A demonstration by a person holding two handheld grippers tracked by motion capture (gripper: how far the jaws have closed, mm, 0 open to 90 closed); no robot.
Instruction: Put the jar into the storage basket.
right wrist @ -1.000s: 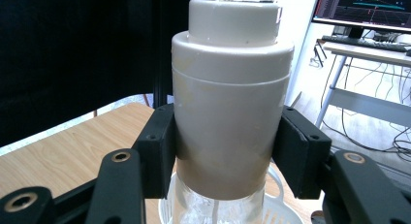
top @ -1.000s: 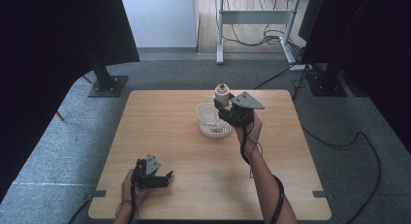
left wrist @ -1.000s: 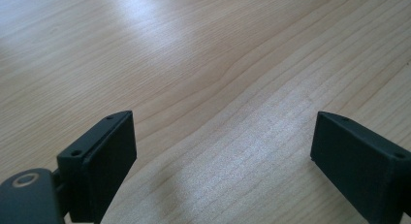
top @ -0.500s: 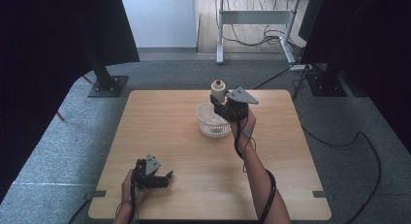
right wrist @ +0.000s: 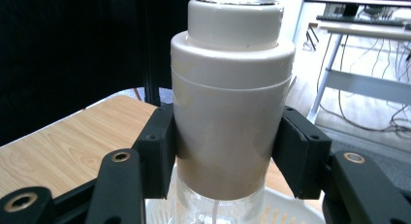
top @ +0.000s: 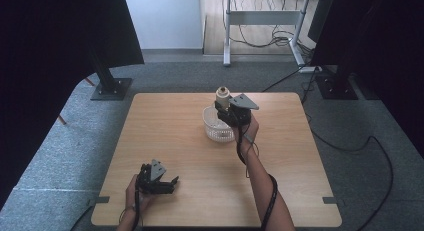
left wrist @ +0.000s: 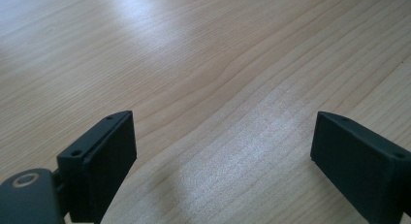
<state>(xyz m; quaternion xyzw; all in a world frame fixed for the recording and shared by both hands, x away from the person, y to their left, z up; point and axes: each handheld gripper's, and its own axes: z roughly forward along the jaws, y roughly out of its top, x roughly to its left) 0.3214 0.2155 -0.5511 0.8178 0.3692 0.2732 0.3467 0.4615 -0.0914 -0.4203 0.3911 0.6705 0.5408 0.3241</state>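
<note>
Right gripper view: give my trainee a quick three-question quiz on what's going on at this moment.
1. True or false: the right gripper is shut on the white bottle.
2. What sits below the bottle? A) a white basket B) a metal pan C) a red cup
3. Fill in: the left gripper hangs over bare table with its jaws ____.

Key: 1 true; 2 A, the white basket on the table; 3 open.
</note>
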